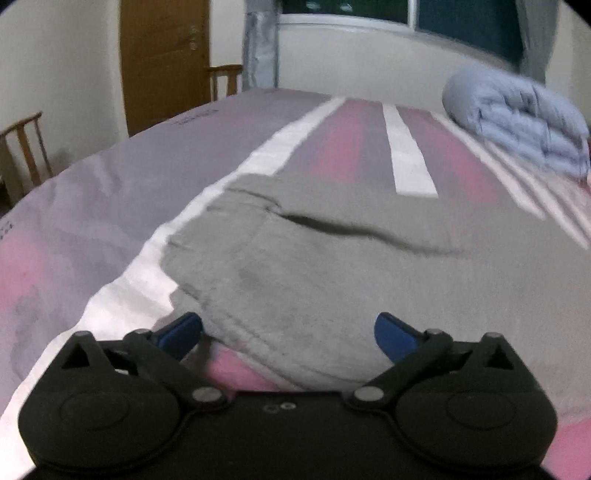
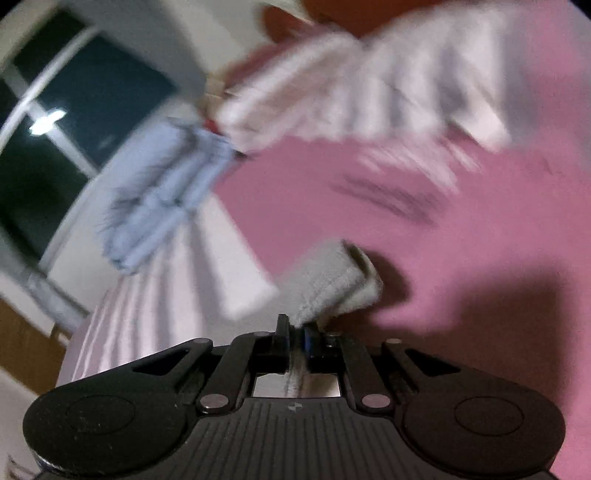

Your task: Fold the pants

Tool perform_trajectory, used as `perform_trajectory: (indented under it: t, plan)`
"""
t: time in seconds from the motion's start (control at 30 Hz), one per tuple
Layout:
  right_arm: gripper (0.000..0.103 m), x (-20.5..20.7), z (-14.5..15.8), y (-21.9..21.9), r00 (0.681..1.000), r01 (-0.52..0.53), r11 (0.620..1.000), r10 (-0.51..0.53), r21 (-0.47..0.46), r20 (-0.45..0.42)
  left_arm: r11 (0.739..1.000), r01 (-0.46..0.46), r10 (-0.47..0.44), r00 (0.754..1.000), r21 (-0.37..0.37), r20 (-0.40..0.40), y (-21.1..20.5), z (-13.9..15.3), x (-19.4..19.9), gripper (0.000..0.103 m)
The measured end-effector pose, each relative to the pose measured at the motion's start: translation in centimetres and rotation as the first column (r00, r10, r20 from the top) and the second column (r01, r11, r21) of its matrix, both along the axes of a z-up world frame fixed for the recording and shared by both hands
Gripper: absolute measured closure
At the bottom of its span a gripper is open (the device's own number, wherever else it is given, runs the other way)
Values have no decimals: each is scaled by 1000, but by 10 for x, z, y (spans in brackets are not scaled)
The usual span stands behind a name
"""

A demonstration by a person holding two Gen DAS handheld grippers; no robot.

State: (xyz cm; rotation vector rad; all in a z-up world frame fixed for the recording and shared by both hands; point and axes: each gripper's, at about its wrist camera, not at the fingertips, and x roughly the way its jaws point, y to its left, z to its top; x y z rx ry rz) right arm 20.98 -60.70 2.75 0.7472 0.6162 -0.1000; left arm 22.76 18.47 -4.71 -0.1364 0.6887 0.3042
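Pale walls, brown wooden door (image 1: 164,59), wooden chairs (image 1: 26,147) beside it, dark window (image 1: 461,22), pink-and-white striped bed (image 1: 351,140).

Nothing here reads clearly. On the bedsheet (image 1: 110,177), far left in the left wrist view, there is a short line of dark print near the far edge, too blurred to make out. A second scrap of dark print sits at the sheet's left border, equally unreadable. The right wrist view is smeared by motion, and no lettering, label or number shows there.
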Motion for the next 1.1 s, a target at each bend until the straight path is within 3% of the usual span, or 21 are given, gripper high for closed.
perform_trajectory:
  t: [0.17, 0.3, 0.4, 0.5, 0.57, 0.6, 0.63, 0.73, 0.83, 0.93, 1.0, 1.1]
  plan:
    - [96, 16, 64, 92, 972, -152, 977, 174, -146, 155, 998, -21, 23, 999, -53, 36, 25, 4, -22, 13]
    - [96, 25, 80, 202, 903, -323, 919, 371, -225, 217, 998, -17, 20, 999, -67, 46, 41, 11, -37, 12]
    - [95, 30, 64, 297, 830, -465, 839, 524, -281, 191, 996, -6, 9, 999, -87, 38, 48, 15, -39, 11]
    - [95, 29, 16, 376, 747, -619, 735, 660, -276, 83, 996, -1, 4, 999, -87, 33, 57, 20, -45, 11]
    - [91, 21, -23, 421, 651, -735, 614, 758, -288, -46, 996, 3, 0, 1000, -91, 24, 63, 19, -48, 11]
    - [87, 14, -36, 434, 644, -739, 589, 760, -328, -88, 996, 0, 1, 1000, -92, 19, 65, 19, -50, 11]
    - [84, 5, -40, 436, 651, -719, 588, 757, -370, -61, 995, 1, 0, 1000, -97, 12, 68, 18, -51, 11]
    - [75, 1, -39, 435, 651, -718, 594, 757, -363, -47, 994, -6, 7, 1000, -105, 16, 73, 15, -57, 11]
    - [72, -10, -28, 432, 622, -730, 557, 781, -396, -48, 986, -15, 21, 999, -164, 37, 75, 17, -61, 11]
    - [72, -32, -15, 418, 575, -744, 554, 816, -373, 65, 979, 24, -12, 998, -205, 61, 68, 23, -57, 11]
    - [72, -35, -13, 413, 602, -723, 575, 797, -383, 59, 969, 47, -32, 997, -242, 67, 63, 26, -50, 12]
    - [72, -37, -11, 390, 690, -653, 668, 719, -358, 83, 924, 58, -33, 997, -379, 71, 65, 19, -40, 21]
